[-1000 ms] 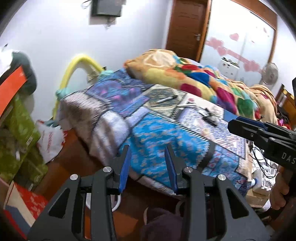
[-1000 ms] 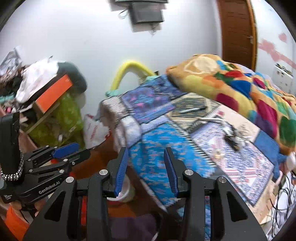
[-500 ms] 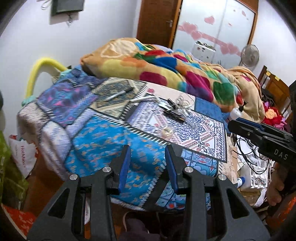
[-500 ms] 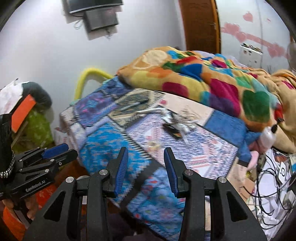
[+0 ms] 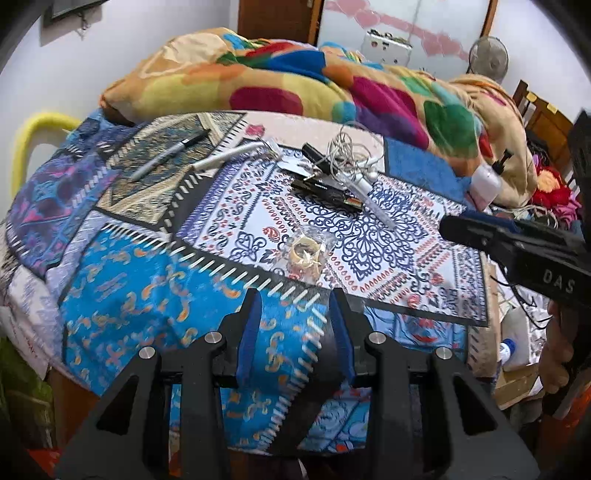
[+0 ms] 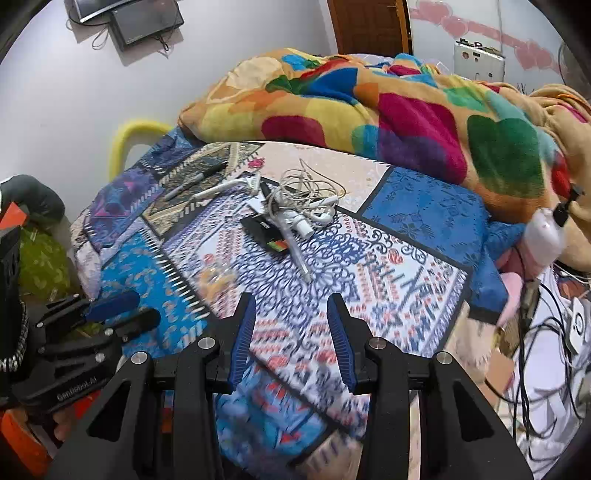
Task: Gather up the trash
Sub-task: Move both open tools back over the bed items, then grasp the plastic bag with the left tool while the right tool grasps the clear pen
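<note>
Now both tools hang over the bed's (image 5: 122, 302) near edge, left tool (image 5: 294, 332) and right tool (image 6: 291, 338) each part open, holding nothing. Just inside that edge lies a crumpled clear wrapper (image 5: 306, 254).

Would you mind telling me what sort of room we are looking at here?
Most likely a lived-in bedroom: a bed under a patchwork bedspread, a bunched colourful blanket at its far end, and a wooden door behind.
</note>
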`<state>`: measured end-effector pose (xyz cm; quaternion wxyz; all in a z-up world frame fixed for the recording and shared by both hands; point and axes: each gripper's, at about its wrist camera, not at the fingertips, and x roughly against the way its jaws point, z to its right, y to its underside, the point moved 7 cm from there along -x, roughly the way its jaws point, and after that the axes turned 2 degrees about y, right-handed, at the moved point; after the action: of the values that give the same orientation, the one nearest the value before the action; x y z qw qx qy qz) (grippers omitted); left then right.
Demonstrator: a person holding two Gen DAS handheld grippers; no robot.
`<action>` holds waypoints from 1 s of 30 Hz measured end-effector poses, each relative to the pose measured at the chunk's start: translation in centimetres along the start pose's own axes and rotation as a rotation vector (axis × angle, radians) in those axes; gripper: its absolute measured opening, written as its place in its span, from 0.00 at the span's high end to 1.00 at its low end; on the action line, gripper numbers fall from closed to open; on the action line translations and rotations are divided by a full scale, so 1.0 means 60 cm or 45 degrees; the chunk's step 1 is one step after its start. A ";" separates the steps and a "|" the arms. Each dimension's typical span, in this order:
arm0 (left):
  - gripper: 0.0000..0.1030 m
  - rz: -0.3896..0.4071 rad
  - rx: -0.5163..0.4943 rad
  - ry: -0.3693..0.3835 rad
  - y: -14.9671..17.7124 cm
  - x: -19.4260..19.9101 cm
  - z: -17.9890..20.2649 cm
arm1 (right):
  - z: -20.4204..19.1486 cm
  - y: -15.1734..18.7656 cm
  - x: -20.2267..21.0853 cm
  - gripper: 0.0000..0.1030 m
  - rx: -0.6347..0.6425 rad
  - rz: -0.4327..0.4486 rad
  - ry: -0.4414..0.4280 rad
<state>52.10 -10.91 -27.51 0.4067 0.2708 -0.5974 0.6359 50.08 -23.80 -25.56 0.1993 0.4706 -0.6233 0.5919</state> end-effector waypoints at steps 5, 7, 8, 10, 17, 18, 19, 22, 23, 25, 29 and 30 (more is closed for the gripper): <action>0.64 -0.033 -0.020 0.045 -0.014 -0.043 0.005 | 0.004 -0.022 -0.056 0.64 0.034 -0.018 -0.005; 0.63 -0.034 -0.025 0.063 -0.020 -0.054 0.009 | 0.003 -0.028 -0.082 0.64 0.045 -0.035 -0.019; 0.61 -0.035 -0.031 0.068 -0.022 -0.060 0.011 | 0.001 -0.028 -0.091 0.65 0.048 -0.045 -0.022; 0.57 -0.031 -0.041 0.066 -0.027 -0.069 0.014 | 0.001 -0.030 -0.113 0.67 0.048 -0.064 -0.028; 0.57 -0.030 -0.059 0.045 -0.039 -0.094 0.017 | -0.001 -0.025 -0.119 0.89 0.099 -0.026 -0.002; 0.57 -0.032 -0.057 0.040 -0.040 -0.098 0.017 | -0.001 -0.022 -0.116 0.90 0.109 -0.021 0.000; 0.57 -0.032 -0.058 0.036 -0.040 -0.099 0.016 | -0.002 -0.018 -0.112 0.90 0.121 -0.019 0.006; 0.57 -0.023 -0.070 0.013 -0.040 -0.099 0.019 | 0.000 -0.006 -0.091 0.91 0.135 0.002 0.025; 0.57 -0.020 -0.072 0.006 -0.040 -0.099 0.019 | 0.001 -0.003 -0.084 0.91 0.132 0.005 0.023; 0.57 -0.019 -0.075 -0.008 -0.040 -0.101 0.021 | 0.008 0.003 -0.072 0.91 0.116 -0.002 0.007; 0.57 -0.021 -0.078 -0.010 -0.039 -0.102 0.027 | 0.026 0.023 -0.049 0.91 0.089 -0.027 0.003; 0.57 -0.023 -0.079 -0.007 -0.039 -0.102 0.028 | 0.028 0.027 -0.049 0.91 0.087 -0.035 0.009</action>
<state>57.02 -13.87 -31.10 0.4190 0.2652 -0.6155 0.6126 50.67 -24.54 -29.16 0.1932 0.4835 -0.5956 0.6117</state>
